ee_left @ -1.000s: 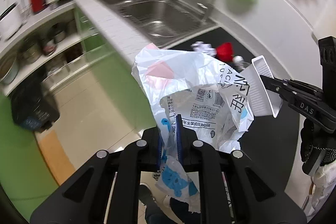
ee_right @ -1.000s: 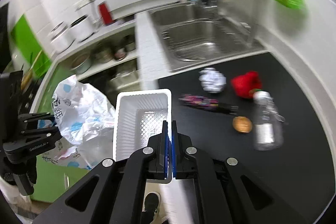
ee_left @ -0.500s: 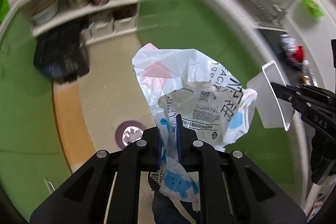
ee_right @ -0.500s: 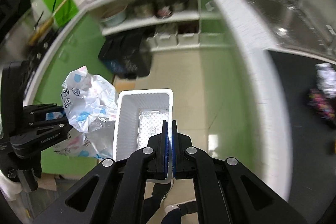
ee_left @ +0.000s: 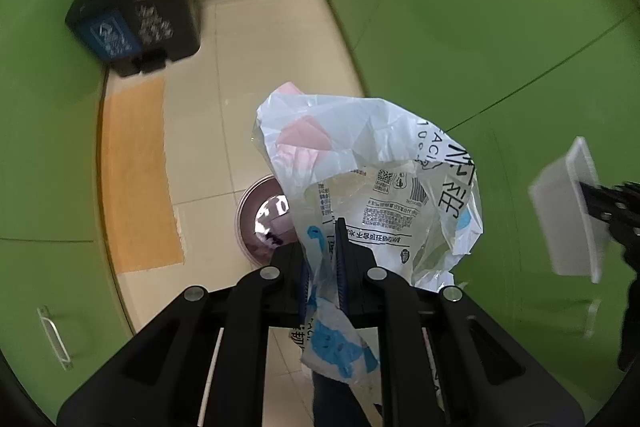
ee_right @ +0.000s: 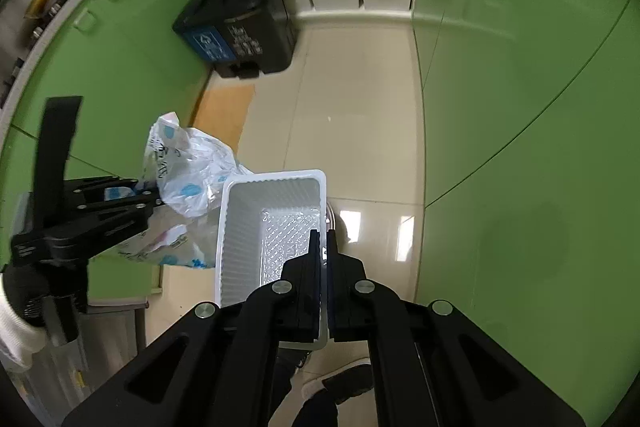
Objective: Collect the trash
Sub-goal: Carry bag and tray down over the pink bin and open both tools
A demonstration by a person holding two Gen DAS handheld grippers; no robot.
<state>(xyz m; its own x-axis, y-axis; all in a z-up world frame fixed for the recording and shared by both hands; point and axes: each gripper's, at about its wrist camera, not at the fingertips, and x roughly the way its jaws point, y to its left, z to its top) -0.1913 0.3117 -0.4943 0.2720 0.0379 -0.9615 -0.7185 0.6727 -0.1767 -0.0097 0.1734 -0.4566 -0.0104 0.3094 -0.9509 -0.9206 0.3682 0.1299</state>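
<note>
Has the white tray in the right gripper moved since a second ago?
Yes. The white tray, clamped in the right gripper, was over the black countertop by the sink; now it hangs over the tiled floor, facing the dark trash bin.

Crumpled white plastic bag (ee_left: 372, 187), blue and pink print, pinched between left fingers (ee_left: 341, 259), billowing beyond their tips. Empty white ribbed tray (ee_right: 272, 227), rim clamped between right fingers (ee_right: 316, 259).

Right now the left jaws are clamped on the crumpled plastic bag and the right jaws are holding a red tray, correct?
Not quite: the tray is white, not red, as the right wrist view shows. The rest holds: the left gripper is clamped on the crumpled plastic bag, the right gripper on the tray.
</note>
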